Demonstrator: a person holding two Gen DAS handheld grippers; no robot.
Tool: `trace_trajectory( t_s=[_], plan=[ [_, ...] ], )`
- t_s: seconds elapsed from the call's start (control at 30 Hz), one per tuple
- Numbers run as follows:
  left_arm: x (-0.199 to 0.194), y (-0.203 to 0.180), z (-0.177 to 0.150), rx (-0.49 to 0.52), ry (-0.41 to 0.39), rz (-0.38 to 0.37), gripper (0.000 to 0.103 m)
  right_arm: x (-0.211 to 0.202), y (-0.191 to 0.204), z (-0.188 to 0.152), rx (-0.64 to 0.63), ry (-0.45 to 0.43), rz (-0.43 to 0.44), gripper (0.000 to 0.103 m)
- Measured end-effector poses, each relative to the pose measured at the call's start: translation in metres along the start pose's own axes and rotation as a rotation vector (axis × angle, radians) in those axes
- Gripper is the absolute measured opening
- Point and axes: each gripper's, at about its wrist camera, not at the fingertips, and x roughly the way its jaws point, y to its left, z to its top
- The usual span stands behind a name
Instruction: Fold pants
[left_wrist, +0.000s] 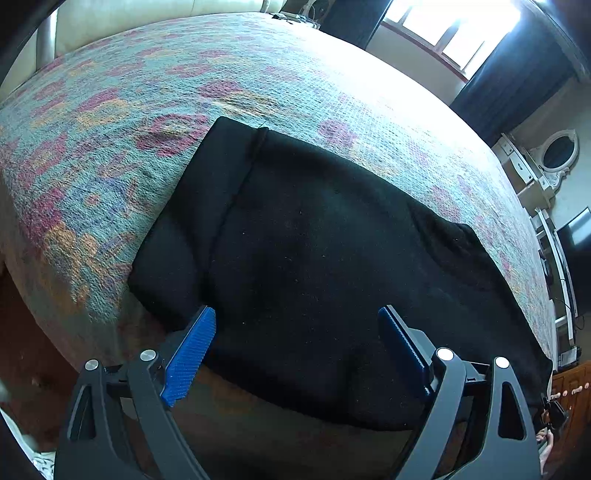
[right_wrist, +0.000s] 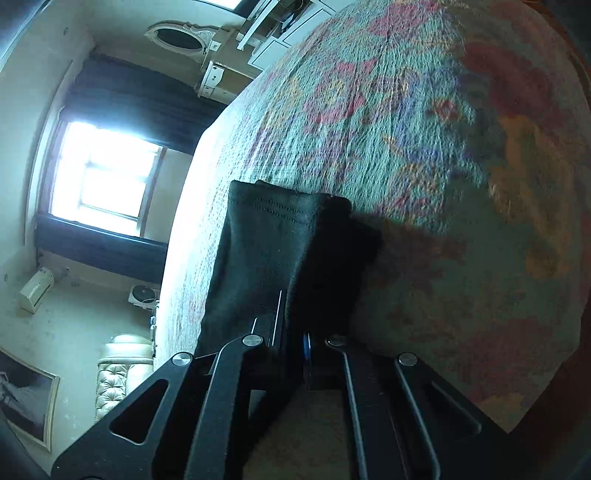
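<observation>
Black pants (left_wrist: 314, 240) lie spread across a bed with a floral bedspread (left_wrist: 147, 110); their near edge hangs over the bed's side. My left gripper (left_wrist: 295, 312) hovers over that near edge, its blue pads (left_wrist: 188, 354) wide apart and holding nothing. In the right wrist view, a stitched hem end of the pants (right_wrist: 266, 240) rises from between the closed fingers of my right gripper (right_wrist: 291, 325), which is shut on the cloth. The fabric hides the fingertips. This view is rolled sideways, with the bedspread (right_wrist: 406, 129) behind the cloth.
A bright window (left_wrist: 443, 33) with dark curtains (left_wrist: 517, 85) is beyond the bed. A white dresser with an oval mirror (left_wrist: 557, 151) stands at the right. A cream tufted headboard (right_wrist: 118, 369) and a framed picture (right_wrist: 26, 398) show. Reddish floor (left_wrist: 22, 350) lies below the bed.
</observation>
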Motion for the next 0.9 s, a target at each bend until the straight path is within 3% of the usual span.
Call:
trace_trajectory(
  t_s=[0.07,0.17,0.27,0.3,0.37,0.43,0.5,0.57,0.7,0.8,0.9],
  plan=[
    [0.0,-0.002,-0.001,0.014,0.003,0.007,0.087,-0.003,-0.001,0.004,0.02,-0.036,0.019,0.007],
    [0.002,-0.005,-0.002,0.042,0.014,0.025,0.088,-0.01,-0.012,0.004,0.111,-0.017,0.085,0.027],
    [0.006,-0.01,-0.004,0.072,0.019,0.053,0.088,-0.013,-0.005,-0.007,0.085,0.03,0.118,0.043],
    [0.007,-0.012,-0.005,0.082,0.019,0.06,0.088,-0.012,0.0,-0.005,0.068,0.042,0.113,0.048],
    [0.008,-0.011,-0.004,0.086,0.024,0.059,0.088,-0.024,0.008,-0.004,0.028,-0.002,0.061,0.049],
    [0.004,-0.005,-0.002,0.054,0.018,0.029,0.088,-0.04,0.011,0.009,-0.017,-0.085,0.001,0.054],
    [-0.008,0.002,-0.001,-0.012,-0.025,-0.028,0.087,-0.043,0.012,0.03,-0.037,-0.098,-0.013,0.059],
    [-0.021,0.002,0.001,-0.03,-0.079,-0.117,0.087,-0.032,0.013,0.054,-0.079,-0.037,-0.029,0.066],
    [-0.038,-0.02,0.006,0.11,-0.158,-0.187,0.087,0.003,0.017,0.086,-0.176,0.127,-0.053,0.066],
    [-0.032,-0.035,0.01,0.17,-0.124,-0.192,0.088,0.022,0.023,0.094,-0.233,0.2,-0.056,0.07],
    [-0.017,-0.03,0.013,0.13,-0.062,-0.207,0.088,0.031,0.028,0.095,-0.264,0.26,-0.029,0.079]
  ],
)
